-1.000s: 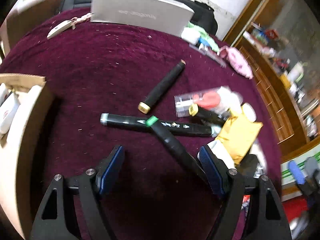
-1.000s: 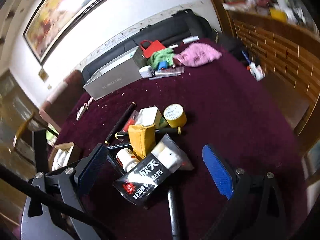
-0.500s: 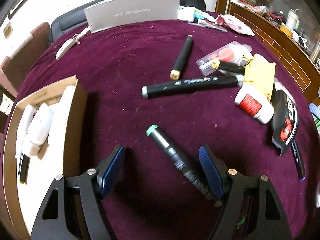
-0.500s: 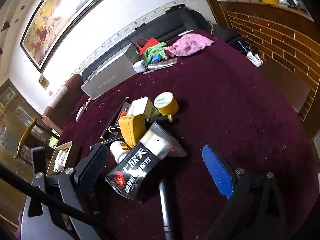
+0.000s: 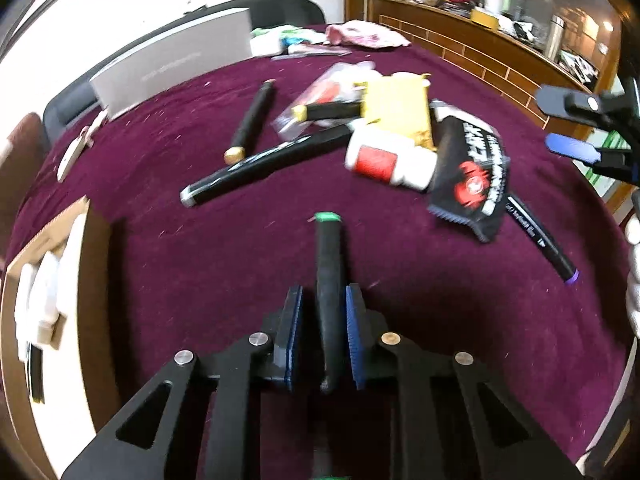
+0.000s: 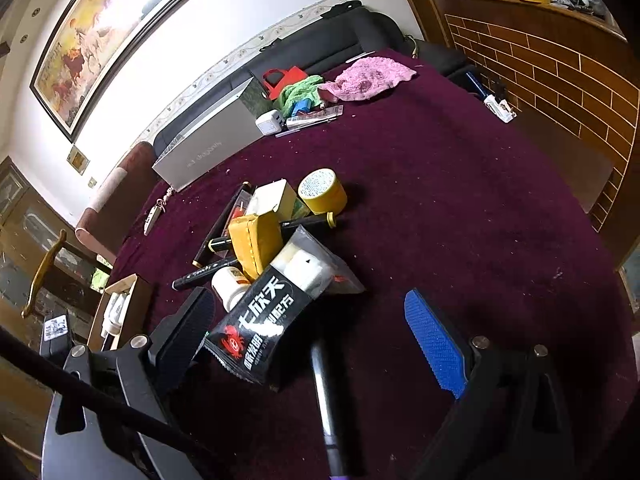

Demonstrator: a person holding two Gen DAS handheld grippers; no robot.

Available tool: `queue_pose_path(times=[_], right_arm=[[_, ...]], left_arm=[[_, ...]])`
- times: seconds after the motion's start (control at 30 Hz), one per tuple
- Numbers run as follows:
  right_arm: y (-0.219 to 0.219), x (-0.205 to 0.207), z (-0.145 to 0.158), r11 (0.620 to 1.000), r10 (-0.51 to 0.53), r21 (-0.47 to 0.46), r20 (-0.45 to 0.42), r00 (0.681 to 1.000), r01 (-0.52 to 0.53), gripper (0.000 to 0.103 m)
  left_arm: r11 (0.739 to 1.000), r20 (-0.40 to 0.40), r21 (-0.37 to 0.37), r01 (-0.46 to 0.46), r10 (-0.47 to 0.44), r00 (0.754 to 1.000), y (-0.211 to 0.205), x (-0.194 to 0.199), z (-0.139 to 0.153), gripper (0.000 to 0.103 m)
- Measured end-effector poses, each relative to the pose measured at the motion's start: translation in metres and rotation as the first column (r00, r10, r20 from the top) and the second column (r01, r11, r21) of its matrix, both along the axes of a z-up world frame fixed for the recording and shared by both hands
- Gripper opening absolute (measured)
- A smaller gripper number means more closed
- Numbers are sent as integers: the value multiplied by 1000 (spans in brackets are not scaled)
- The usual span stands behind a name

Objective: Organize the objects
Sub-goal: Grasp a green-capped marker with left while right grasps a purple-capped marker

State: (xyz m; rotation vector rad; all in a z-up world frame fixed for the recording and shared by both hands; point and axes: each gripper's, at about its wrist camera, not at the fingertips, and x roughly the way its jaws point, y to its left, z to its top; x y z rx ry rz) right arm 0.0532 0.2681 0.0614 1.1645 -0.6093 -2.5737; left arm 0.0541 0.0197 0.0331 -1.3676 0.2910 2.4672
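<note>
A maroon-clothed table (image 5: pixel 240 248) carried markers (image 5: pixel 264 168), a bottle (image 5: pixel 390 162) and a black pouch (image 5: pixel 476 176) ahead of the left gripper, a cardboard box (image 5: pixel 68 240) at its left, a grey box (image 6: pixel 208 148) far ahead.

The black marker (image 6: pixel 326 396) is cut off by the frame's bottom edge; package lettering (image 5: pixel 486 168) is blurred.

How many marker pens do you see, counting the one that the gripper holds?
5: a green-capped marker in the left gripper; gold-capped, grey-capped and purple-tipped markers on the cloth; a yellow-capped marker in the pile, which may hide more.
</note>
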Motion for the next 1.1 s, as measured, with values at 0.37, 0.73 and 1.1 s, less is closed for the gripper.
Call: queue_pose_path(times=[0.37,0.73,1.1], right_arm=[[-36,17,-13,964,87,246,66,994,-101,96],[-66,7,-40,887,119,423,172,978,-182,52],[-73,11,-39,879,74,456,163,984,-141,13]], left_arm=[[996,-70,87,-21,27,997,-1,9,-9,38],[994,-12,105,19,-18,1000,-13,27,-4,11],[992,-27,124,-4,8,1000,-13,28,-5,12]])
